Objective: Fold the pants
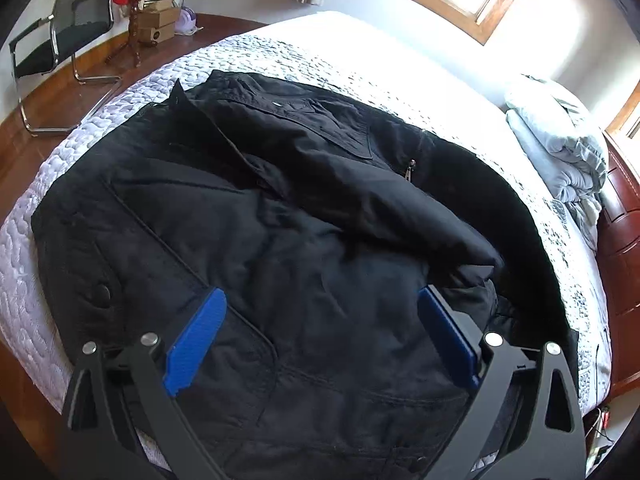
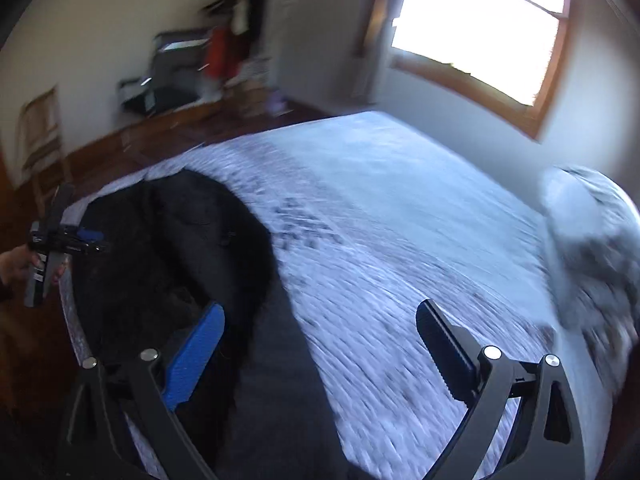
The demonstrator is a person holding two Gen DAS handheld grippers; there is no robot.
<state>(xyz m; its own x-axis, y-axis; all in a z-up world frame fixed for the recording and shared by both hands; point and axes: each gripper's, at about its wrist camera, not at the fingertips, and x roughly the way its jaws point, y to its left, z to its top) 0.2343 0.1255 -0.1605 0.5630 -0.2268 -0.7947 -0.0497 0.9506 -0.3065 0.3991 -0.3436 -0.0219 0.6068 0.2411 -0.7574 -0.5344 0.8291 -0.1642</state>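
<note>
Both tongs were spread wide, holding nothing: left gripper [image 1: 320,332] hung over the black pants [image 1: 280,220], right gripper [image 2: 320,344] over bare quilted bedspread [image 2: 400,220] beside them. Pants lay bunched on the bed, so I'd guess mid-fold; next needs an edge pinched. No containers worth mentioning, just blurry boxes [image 1: 158,20] way back.

Your pants [image 1: 280,216] are matt black woven cloth, lightly creased, with a small metal zip pull. Under them the bedspread [image 1: 80,152] is quilted white cloth with a puffy, bumpy surface. Your left gripper [image 1: 320,332] has matt black plastic arms, 4 shiny metal pins and ribbed blue plastic pads [image 1: 196,344]. The floor [image 1: 48,108] is glossy reddish wood; the chair [image 1: 60,40] has a chromed metal frame.
</note>
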